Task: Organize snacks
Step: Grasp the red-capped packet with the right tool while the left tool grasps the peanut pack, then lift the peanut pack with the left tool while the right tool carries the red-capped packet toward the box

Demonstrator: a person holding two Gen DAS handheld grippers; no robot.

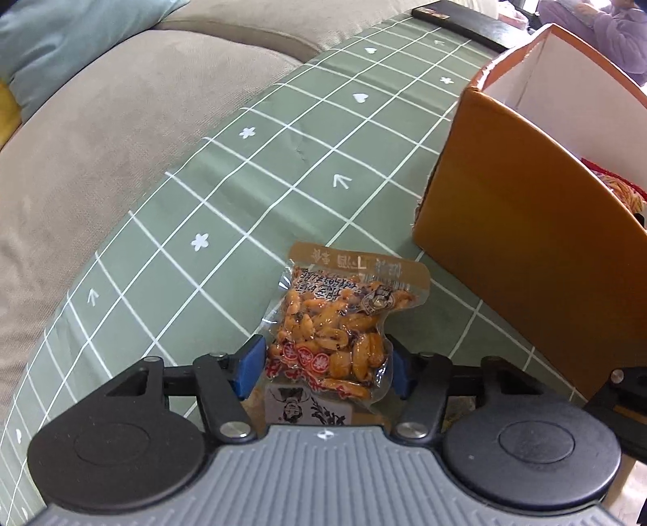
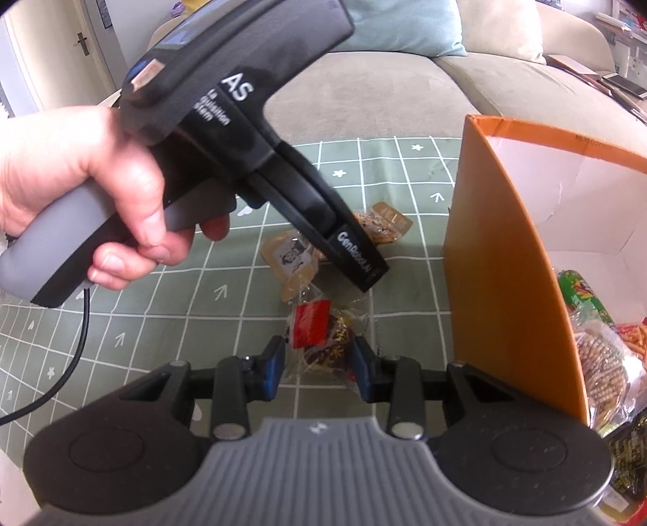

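My left gripper [image 1: 323,370] is shut on a clear peanut snack packet [image 1: 343,323], which lies lengthwise on the green grid tablecloth [image 1: 250,194], left of the orange box [image 1: 525,210]. In the right wrist view the left gripper's body [image 2: 242,133] is held by a hand above that peanut packet [image 2: 291,259]. My right gripper [image 2: 317,364] has its blue pads on both sides of a small dark snack packet with a red label [image 2: 319,340], close to the orange box [image 2: 497,263].
The orange box holds several snack packs [image 2: 598,364] at the right. A grey sofa [image 1: 101,141] runs along the table's far edge. A black cable [image 2: 77,348] lies on the cloth at left. A dark flat object [image 1: 457,18] lies at the table's far end.
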